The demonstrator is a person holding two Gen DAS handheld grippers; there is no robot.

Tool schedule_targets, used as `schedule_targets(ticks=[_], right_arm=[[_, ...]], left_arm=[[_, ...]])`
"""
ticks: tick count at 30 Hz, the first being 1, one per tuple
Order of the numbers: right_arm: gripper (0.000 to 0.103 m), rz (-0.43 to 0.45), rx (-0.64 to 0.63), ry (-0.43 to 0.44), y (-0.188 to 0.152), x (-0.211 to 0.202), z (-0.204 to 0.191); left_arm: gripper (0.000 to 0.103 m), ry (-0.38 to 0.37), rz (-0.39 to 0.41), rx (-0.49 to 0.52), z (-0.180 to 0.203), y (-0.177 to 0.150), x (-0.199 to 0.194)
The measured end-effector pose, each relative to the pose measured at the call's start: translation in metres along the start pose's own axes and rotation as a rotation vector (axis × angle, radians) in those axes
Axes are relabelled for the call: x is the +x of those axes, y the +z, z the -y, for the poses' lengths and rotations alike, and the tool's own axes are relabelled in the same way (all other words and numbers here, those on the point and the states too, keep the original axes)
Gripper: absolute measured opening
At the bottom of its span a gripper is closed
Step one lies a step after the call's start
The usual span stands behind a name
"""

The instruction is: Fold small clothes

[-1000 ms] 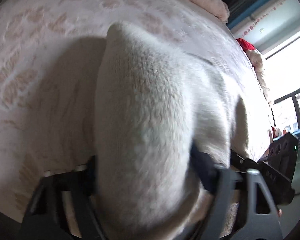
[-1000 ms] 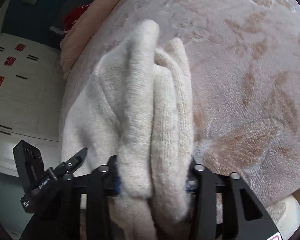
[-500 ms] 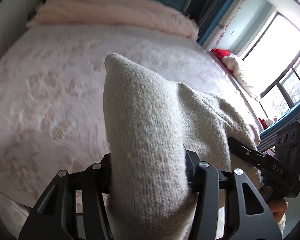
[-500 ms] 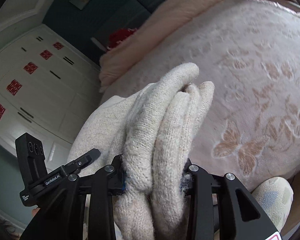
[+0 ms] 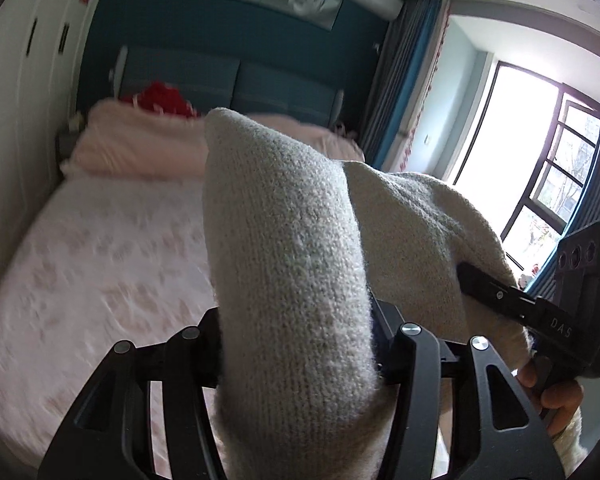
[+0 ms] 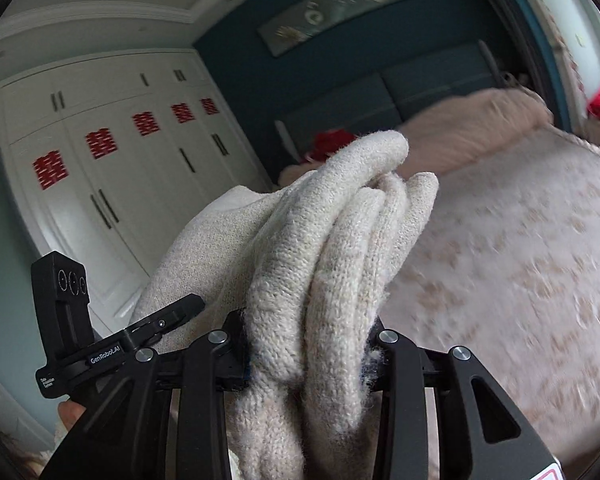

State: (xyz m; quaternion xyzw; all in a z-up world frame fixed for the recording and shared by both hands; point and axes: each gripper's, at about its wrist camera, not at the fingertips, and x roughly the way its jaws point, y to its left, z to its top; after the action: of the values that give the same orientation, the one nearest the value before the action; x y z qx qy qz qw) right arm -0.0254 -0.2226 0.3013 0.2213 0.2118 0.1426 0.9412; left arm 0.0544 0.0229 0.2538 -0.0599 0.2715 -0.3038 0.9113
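A cream knitted garment (image 5: 292, 264) is held up in the air above the bed by both grippers. My left gripper (image 5: 300, 356) is shut on a thick fold of it, which sticks up between the jaws. My right gripper (image 6: 308, 356) is shut on a bunch of several folds of the same garment (image 6: 340, 240). The cloth spans between the two grippers. The right gripper's body shows in the left wrist view (image 5: 540, 312), the left gripper's body in the right wrist view (image 6: 100, 344). The fingertips are hidden by the cloth.
Below lies a bed with a pink patterned cover (image 5: 100, 264) (image 6: 520, 264) and a pink blanket (image 5: 140, 148) at its head. White wardrobes (image 6: 112, 184) stand on one side, a window (image 5: 540, 160) on the other. A red item (image 5: 160, 98) lies by the headboard.
Both grippers have lifted and tilted upward with the garment. The views swung from looking down at the bed cover to looking across the room at the headboard wall.
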Motion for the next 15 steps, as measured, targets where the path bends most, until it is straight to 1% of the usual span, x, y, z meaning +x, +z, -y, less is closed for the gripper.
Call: schedule_targets(ticks=[4,7,9,11,12,14,15], right_arm=[[0.034,0.006,-0.030,0.038,0.009,0.032,-0.023],[0.034,-0.013,-0.035,0.057,0.006,0.062,-0.030],[0.035,-0.046,-0.020,0.067,-0.004,0.090,-0.027],[0.037,-0.089,0.001,0.073,-0.019,0.119,-0.018],[0.038,-0.130,0.017,0.063,-0.034,0.142,-0.008],[0.046,-0.210,0.060,0.053,-0.064,0.179,0.014],[0.047,-0.270,0.084,0.019,-0.091,0.205,0.033]], left_arm=[[0.052,0.018,0.048,0.008,-0.034,0.013,-0.009],[0.053,0.022,0.052,-0.013,-0.062,0.013,-0.007],[0.053,0.034,0.035,-0.033,-0.082,0.008,0.000],[0.054,0.059,-0.003,-0.053,-0.109,-0.007,0.018],[0.054,0.072,-0.023,-0.062,-0.118,-0.017,0.025],[0.062,0.095,-0.085,-0.093,-0.146,-0.047,0.055],[0.064,0.109,-0.112,-0.105,-0.159,-0.062,0.069]])
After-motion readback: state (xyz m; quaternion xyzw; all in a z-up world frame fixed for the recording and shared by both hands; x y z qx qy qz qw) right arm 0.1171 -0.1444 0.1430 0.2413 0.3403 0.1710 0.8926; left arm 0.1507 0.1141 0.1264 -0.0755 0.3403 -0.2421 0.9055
